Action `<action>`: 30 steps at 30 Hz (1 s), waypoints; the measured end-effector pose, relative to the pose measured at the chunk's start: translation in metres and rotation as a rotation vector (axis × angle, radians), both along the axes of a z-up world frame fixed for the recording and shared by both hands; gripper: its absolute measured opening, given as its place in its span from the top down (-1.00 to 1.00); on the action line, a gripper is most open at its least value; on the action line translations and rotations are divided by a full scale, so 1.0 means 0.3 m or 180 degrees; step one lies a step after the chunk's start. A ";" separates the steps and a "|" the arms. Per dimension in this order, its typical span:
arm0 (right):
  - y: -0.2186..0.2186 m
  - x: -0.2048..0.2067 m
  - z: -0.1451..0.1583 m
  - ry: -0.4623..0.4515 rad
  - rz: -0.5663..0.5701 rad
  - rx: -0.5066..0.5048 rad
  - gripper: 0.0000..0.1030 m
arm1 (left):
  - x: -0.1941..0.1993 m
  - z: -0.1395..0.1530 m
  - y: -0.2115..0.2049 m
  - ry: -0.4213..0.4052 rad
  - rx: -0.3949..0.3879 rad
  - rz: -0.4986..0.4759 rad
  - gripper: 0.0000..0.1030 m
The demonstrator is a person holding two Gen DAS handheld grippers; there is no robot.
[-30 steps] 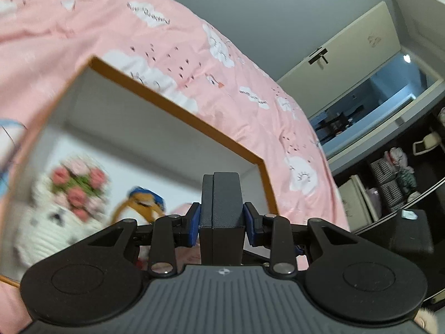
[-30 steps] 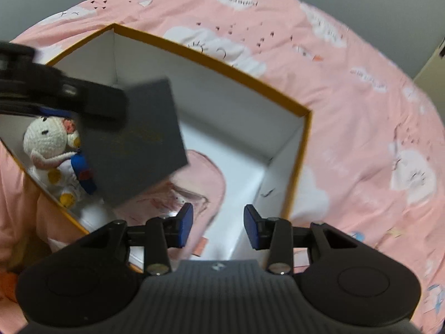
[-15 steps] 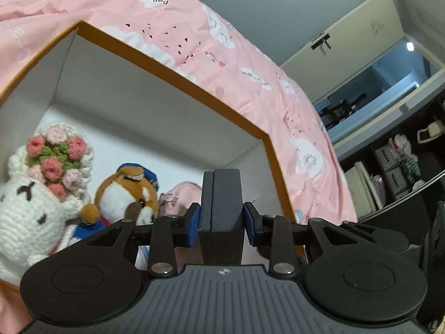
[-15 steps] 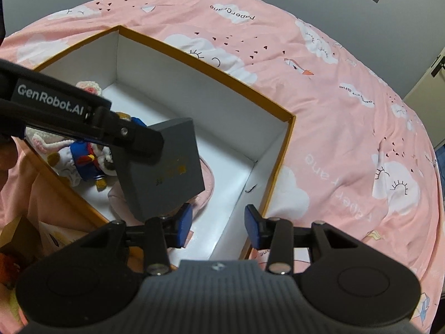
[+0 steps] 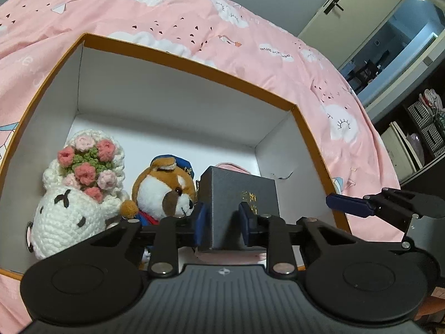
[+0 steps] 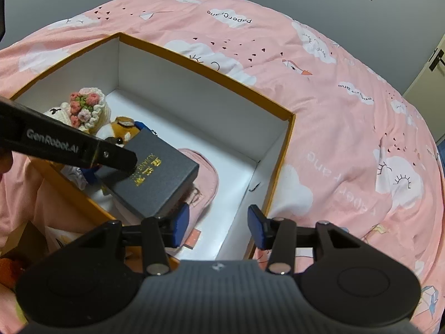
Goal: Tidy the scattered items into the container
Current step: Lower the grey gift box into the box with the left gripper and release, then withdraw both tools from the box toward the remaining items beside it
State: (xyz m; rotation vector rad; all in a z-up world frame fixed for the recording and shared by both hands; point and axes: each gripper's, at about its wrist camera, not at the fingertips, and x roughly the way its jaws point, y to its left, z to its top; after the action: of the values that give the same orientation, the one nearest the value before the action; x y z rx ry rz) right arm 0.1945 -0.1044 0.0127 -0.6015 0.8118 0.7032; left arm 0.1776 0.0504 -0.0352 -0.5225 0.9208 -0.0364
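Your left hand-held gripper [image 5: 222, 224] is clamped on a dark grey box [image 5: 242, 197] with gold lettering on its lid; its jaws have just been closing, and the blue pads press on the box's two sides. The box hangs tilted inside the orange-rimmed cardboard container [image 6: 289, 144], low over a pink pouch [image 6: 205, 178] that lies on the white floor of the container. Just beside the box, toward the container's left end, sit a white crocheted toy [image 5: 69, 208] with a cluster of pink knitted roses on its head, and a brown and white plush dog [image 5: 167, 192] in a blue cap.

Your right hand-held gripper [image 6: 217, 226] hovers over the near right corner of the container with nothing between its pads; its jaws have just been opening, and they stand apart.

The container rests on a bed [image 6: 347, 89] covered by a pink sheet printed with white clouds, paper cranes and small hearts. Behind the bed is a plain grey wall. In the left wrist view a pale door [image 5: 358, 2] with a dark handle stands to the right, beside a dim opening, and dark shelves [image 5: 417, 133] with baskets are at the far right.
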 end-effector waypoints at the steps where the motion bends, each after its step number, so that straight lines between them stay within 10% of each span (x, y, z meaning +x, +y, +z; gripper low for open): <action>1: -0.001 0.000 0.000 0.0005 -0.0001 0.0007 0.04 | -0.002 0.001 0.001 -0.0011 -0.0014 -0.0002 0.42; 30: -0.115 -0.336 0.100 -0.0474 -0.0322 0.1297 -0.54 | -0.353 0.220 -0.049 -0.0654 0.1032 -0.0458 -0.12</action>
State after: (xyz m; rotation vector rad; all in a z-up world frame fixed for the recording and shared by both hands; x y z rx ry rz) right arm 0.0936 -0.1391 0.0428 -0.2391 0.5354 0.6976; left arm 0.0717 0.0359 0.0307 -0.1475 0.7429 -0.0685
